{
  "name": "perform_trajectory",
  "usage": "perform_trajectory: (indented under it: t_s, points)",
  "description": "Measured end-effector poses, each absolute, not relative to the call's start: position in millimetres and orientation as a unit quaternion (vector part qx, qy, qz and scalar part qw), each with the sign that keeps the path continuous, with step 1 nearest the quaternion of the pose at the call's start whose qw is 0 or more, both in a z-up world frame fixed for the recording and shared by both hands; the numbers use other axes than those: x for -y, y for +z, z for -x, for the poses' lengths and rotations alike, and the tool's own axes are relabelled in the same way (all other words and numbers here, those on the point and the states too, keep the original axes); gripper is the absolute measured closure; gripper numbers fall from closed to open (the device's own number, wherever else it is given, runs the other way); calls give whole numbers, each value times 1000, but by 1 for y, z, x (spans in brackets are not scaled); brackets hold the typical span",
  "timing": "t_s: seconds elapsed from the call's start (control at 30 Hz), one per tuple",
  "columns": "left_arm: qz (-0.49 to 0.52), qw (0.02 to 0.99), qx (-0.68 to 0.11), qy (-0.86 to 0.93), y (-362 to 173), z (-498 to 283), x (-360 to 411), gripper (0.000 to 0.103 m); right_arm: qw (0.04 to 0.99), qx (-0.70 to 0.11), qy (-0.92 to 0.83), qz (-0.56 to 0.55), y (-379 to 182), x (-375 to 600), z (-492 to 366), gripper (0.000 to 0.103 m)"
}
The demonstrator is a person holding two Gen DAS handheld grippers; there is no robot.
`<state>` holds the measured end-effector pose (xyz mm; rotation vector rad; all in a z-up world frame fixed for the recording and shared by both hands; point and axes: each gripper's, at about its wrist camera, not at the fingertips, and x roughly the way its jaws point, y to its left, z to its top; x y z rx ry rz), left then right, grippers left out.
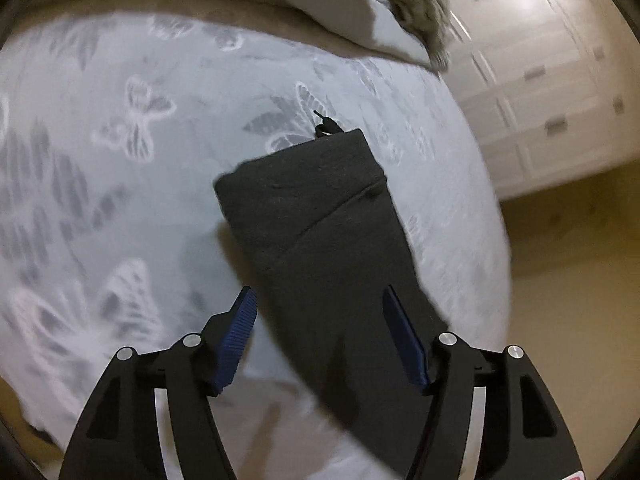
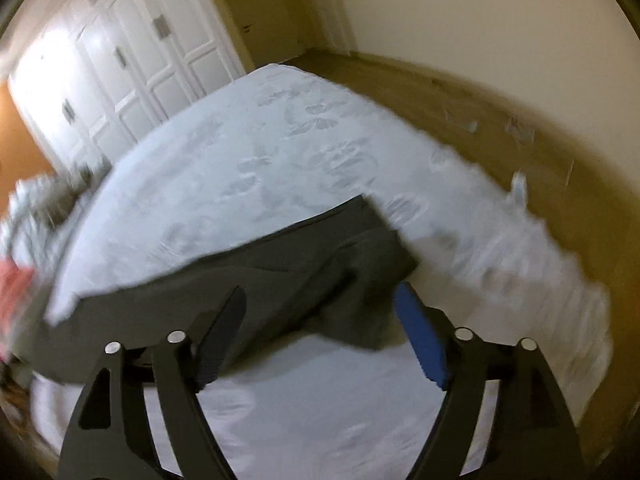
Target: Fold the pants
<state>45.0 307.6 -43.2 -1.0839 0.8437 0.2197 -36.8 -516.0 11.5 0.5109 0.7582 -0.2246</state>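
Observation:
Dark grey pants (image 1: 312,208) lie folded into a long strip on a pale blue bed sheet (image 1: 120,160) with a butterfly pattern. My left gripper (image 1: 318,292) hovers over the strip's near end, open. Its blue pads (image 1: 240,332) stand apart on either side of the cloth and do not press on it. In the right wrist view the same pants (image 2: 280,264) run from the lower left towards the middle of the sheet (image 2: 280,140). My right gripper (image 2: 320,290) is open above a folded end, with the cloth seen between its fingers (image 2: 420,336) and not pinched.
A heap of grey bedding and clothes (image 1: 400,12) lies at the far side of the bed. A pink item (image 2: 16,280) shows at the left edge. White wardrobe doors (image 2: 120,60) stand beyond the bed. Wooden floor (image 2: 520,140) borders the mattress edge.

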Motion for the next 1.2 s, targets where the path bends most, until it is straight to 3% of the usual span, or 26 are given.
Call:
perform_trajectory:
  t_s: [0.13,0.17,0.2,0.23,0.27,0.3,0.33,0.47,0.53,0.57,0.6,0.63,0.67,0.8,0.87,1.03,1.2]
  points:
    - [518,757,-394,67,-57,-57,-301,41,873,-371,-104,-300,-10,510,23,27]
    - [515,758,-397,57,-59,-61,-301,46,864,-387,-121,-298,-18,510,16,27]
    - [502,764,-402,53,-59,-66,-300,66,858,-400,-133,-293,-23,509,13,27]
    - [485,772,-407,54,-57,-69,-300,78,856,-407,-135,-288,-25,509,9,29]
    - [472,778,-411,53,-56,-72,-300,100,858,-404,-135,-287,-25,511,6,33]
    - [462,782,-415,48,-54,-75,-300,101,859,-400,-136,-291,-24,513,6,36]
    - [460,784,-414,43,-53,-75,-301,101,859,-394,-136,-298,-22,516,7,45]
    - [446,785,-427,48,-55,-80,-300,101,864,-366,-134,-319,-9,518,9,43]
    - [440,787,-429,50,-56,-87,-299,101,852,-401,-130,-312,-25,516,-8,38]
    - [438,788,-430,50,-56,-88,-299,101,841,-426,-130,-309,-38,514,-18,42]
    - [434,791,-429,52,-56,-89,-298,101,824,-456,-141,-304,-55,514,-30,52]
    - [431,792,-428,53,-55,-89,-298,101,816,-471,-155,-295,-64,516,-37,80]
    - [428,795,-428,52,-54,-88,-297,101,821,-466,-168,-283,-62,517,-40,100]
    - [411,804,-425,58,-51,-90,-301,101,907,-272,-67,-314,34,515,-12,100]
    - [409,803,-430,64,-54,-91,-302,101,921,-242,-55,-299,43,517,-4,100]
    - [420,793,-437,63,-60,-91,-305,101,833,-441,-128,-308,-71,543,-34,100]
    - [419,793,-437,66,-62,-91,-303,101,850,-412,-118,-305,-54,542,-30,95]
